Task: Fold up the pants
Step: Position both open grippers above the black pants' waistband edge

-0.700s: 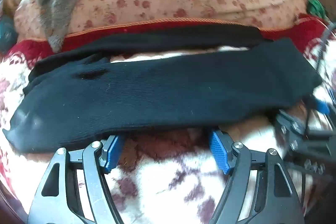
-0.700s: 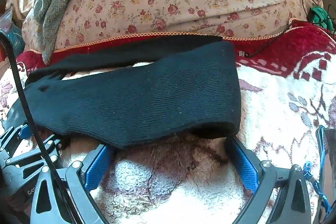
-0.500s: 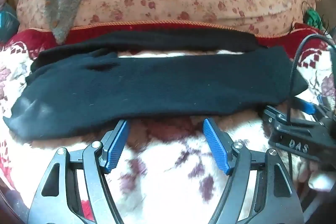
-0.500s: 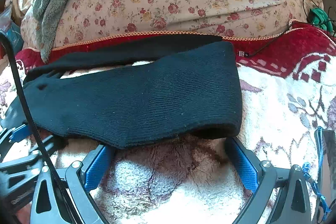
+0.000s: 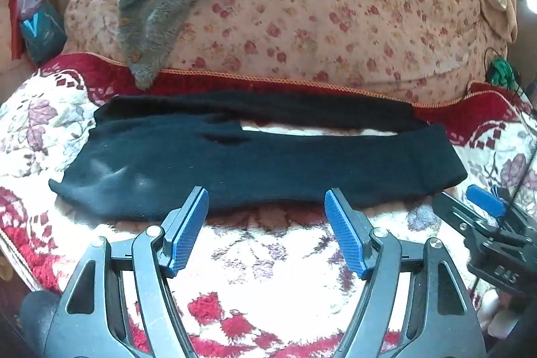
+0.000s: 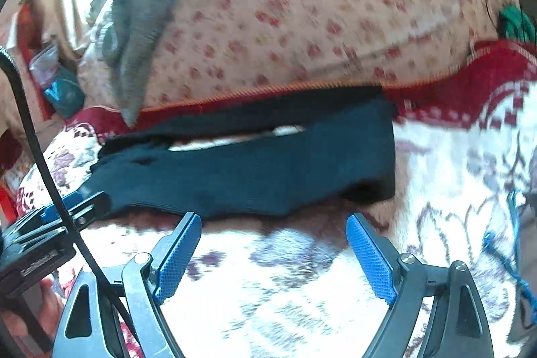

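The black knit pants (image 5: 261, 156) lie flat on the fleece blanket, folded lengthwise into a long band with a thin gap between the two layers. My left gripper (image 5: 266, 200) is open and empty, its blue pads just short of the pants' near edge. My right gripper (image 6: 273, 223) is open and empty, also just short of the near edge, by the band's right end (image 6: 369, 156). The right gripper also shows at the right edge of the left wrist view (image 5: 486, 207). The left gripper shows at the left edge of the right wrist view (image 6: 67, 207).
A white and red floral fleece blanket (image 5: 268, 264) covers the bed. A large floral cushion (image 5: 335, 15) rises right behind the pants, with a grey fleece cloth (image 5: 161, 5) draped over it. A green object and cables (image 5: 500, 72) sit at far right.
Both grippers have drawn back from the pants and lifted; their pads were under the near edge before and are apart from it now. The pants lie still. The right wrist view is motion-blurred.
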{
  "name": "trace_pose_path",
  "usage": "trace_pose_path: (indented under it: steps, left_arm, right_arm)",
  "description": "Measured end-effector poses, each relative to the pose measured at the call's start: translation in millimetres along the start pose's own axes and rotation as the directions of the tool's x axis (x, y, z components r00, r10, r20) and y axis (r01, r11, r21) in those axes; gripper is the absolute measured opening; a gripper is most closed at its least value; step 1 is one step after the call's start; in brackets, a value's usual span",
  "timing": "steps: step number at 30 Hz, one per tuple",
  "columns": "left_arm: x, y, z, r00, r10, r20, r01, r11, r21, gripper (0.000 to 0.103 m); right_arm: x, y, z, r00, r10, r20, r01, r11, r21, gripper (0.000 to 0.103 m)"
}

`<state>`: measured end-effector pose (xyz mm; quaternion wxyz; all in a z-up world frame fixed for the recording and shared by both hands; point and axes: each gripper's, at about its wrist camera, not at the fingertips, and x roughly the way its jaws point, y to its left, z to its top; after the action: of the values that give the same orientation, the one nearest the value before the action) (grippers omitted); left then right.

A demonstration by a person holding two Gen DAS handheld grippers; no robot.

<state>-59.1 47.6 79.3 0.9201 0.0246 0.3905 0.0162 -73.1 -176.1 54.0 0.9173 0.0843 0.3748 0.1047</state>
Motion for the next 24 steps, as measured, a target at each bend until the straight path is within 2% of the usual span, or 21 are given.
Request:
trace_pose_path:
  steps: [6,24]
  left_arm:
    - [-15,-3,0,0.998,0.063,0.029,-0.064,0.997,0.033,0.073]
    - [-21,16,-1,0.997,0.048,0.063,-0.044,0.997,-0.063,0.073]
  right_arm:
    - [-17,20,8,0.999,0.008,0.036,-0.007,0.999,-0.043,0.088]
    - [-25,21,10,0.999,0.028,0.042,-0.028,1.000,0.003,0.087]
